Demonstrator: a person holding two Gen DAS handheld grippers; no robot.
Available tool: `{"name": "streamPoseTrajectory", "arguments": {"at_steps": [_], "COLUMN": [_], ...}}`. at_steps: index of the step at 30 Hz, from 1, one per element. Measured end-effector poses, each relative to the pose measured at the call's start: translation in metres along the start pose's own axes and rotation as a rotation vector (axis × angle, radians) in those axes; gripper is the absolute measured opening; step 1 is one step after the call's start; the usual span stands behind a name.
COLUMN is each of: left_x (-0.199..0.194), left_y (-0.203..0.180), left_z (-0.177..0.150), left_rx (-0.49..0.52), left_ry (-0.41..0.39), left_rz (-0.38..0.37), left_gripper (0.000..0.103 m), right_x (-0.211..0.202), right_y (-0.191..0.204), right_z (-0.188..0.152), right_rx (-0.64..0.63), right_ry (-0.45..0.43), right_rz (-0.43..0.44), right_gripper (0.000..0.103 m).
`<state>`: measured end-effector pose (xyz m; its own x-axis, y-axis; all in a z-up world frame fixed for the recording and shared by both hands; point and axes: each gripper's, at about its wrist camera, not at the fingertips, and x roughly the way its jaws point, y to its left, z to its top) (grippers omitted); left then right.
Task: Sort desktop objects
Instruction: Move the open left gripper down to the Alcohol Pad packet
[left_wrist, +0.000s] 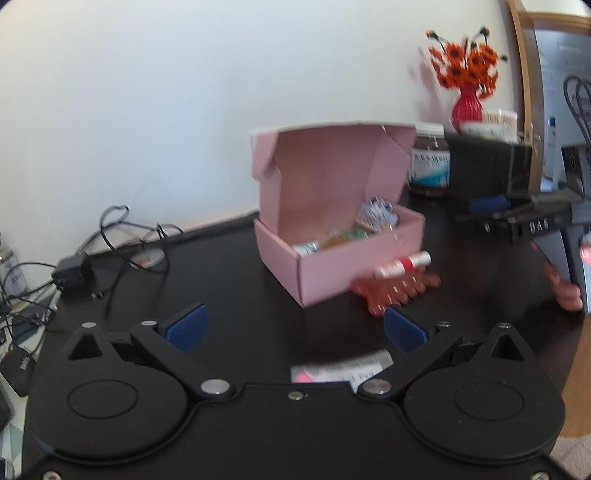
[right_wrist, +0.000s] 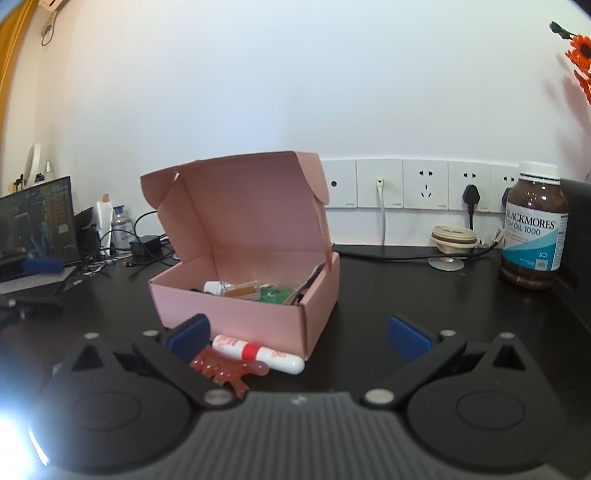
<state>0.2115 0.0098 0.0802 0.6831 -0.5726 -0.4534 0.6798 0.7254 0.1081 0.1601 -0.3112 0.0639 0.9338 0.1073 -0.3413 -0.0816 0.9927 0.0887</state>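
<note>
An open pink cardboard box (left_wrist: 343, 266) (right_wrist: 236, 306) stands mid-desk with its lid up. Inside lie a small white-capped bottle (right_wrist: 214, 286), a green packet (right_wrist: 275, 294) and a patterned packet (left_wrist: 376, 214). Against the box's front wall rest a red-and-white tube (left_wrist: 402, 265) (right_wrist: 258, 352) and an orange-red claw clip (left_wrist: 395, 291) (right_wrist: 225, 369). My left gripper (left_wrist: 295, 328) is open and empty, short of the box. My right gripper (right_wrist: 299, 336) is open too, with its left pad just above the clip. A pink-and-white packet (left_wrist: 343, 369) lies under the left gripper.
A brown fish-oil bottle (right_wrist: 533, 225) (left_wrist: 430, 162) and a black case (left_wrist: 484, 166) stand at the right. A red vase of orange flowers (left_wrist: 467, 107) sits behind them. Cables and an adapter (left_wrist: 72, 269) lie at the left, near a laptop screen (right_wrist: 37, 218). Wall sockets (right_wrist: 424, 188) line the back.
</note>
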Motion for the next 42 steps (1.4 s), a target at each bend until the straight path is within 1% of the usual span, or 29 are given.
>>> {"name": "streamPoseTrajectory", "arguments": {"at_steps": [2, 4, 7, 9, 12, 13, 18, 22, 25, 26, 29, 31, 42], "left_x": [0.005, 0.006, 0.002, 0.001, 0.005, 0.005, 0.002, -0.006, -0.006, -0.004, -0.001, 0.001, 0.006], "left_y": [-0.008, -0.017, -0.026, -0.026, -0.023, -0.024, -0.035, -0.035, -0.039, -0.039, -0.035, -0.031, -0.021], "left_z": [-0.004, -0.009, -0.013, -0.012, -0.009, -0.008, -0.007, -0.008, -0.008, -0.009, -0.010, -0.010, -0.010], "left_rx": [0.032, 0.067, 0.114, 0.091, 0.043, 0.049, 0.142, 0.168, 0.207, 0.208, 0.165, 0.128, 0.054], "left_ry": [0.037, 0.052, 0.046, 0.053, 0.088, 0.085, 0.053, 0.004, 0.020, 0.032, 0.064, 0.069, 0.118], "left_rz": [-0.002, -0.002, -0.013, -0.042, -0.107, -0.103, -0.014, -0.033, -0.014, -0.020, -0.044, -0.046, 0.048], "left_gripper": [0.103, 0.103, 0.103, 0.103, 0.103, 0.103, 0.103, 0.103, 0.103, 0.103, 0.103, 0.103, 0.103], "right_x": [0.000, 0.000, -0.001, -0.001, -0.001, -0.001, 0.000, 0.000, -0.001, 0.000, 0.000, -0.001, 0.000], "right_y": [0.000, 0.001, 0.001, 0.002, 0.003, 0.003, 0.002, 0.003, 0.003, 0.003, 0.004, 0.004, 0.003], "right_z": [0.000, 0.000, 0.000, 0.000, 0.000, 0.000, 0.000, 0.000, 0.000, 0.000, 0.000, 0.000, 0.000], "right_rx": [-0.001, -0.004, -0.008, -0.012, -0.016, -0.015, -0.012, -0.016, -0.018, -0.020, -0.024, -0.025, -0.016], "right_ry": [-0.001, -0.001, -0.001, -0.001, 0.000, 0.000, 0.001, 0.003, 0.003, 0.003, 0.004, 0.003, 0.006], "right_rz": [-0.002, -0.002, -0.001, -0.001, 0.000, 0.001, 0.003, 0.005, 0.007, 0.007, 0.007, 0.007, 0.008], "right_gripper": [0.102, 0.102, 0.102, 0.102, 0.102, 0.102, 0.102, 0.102, 0.102, 0.102, 0.102, 0.102, 0.102]}}
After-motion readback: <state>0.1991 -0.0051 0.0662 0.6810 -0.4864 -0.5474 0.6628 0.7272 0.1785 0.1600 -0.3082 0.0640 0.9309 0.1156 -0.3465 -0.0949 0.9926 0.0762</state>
